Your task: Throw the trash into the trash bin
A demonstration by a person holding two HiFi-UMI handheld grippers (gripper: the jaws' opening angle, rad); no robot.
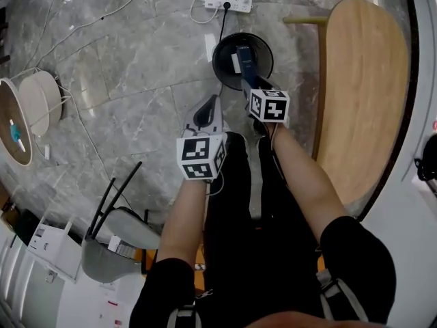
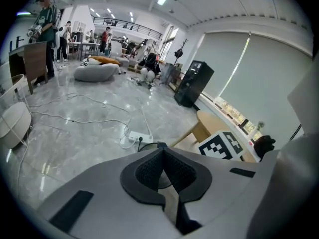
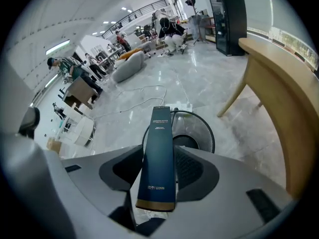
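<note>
Head view: a black trash bin (image 1: 220, 53) is seen on the floor, contents unclear, possibly empty. A dark blue box (image 1: 244, 60) is held over it by the right gripper (image 1: 248, 80), with the left gripper (image 1: 211, 105) beside. Left gripper view: jaws are pressed together, nothing between. Right gripper view: jaws are clamped on the box, the bin just beyond.

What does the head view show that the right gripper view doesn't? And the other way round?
Only the head view shows the person's arms and a grey chair on the floor beside the person's legs. Only the right gripper view shows a tall black cabinet, a grey beanbag and people at far desks. Both show the dark blue box clamped in the right gripper, the round black trash bin, the white power strip and the wooden table.
</note>
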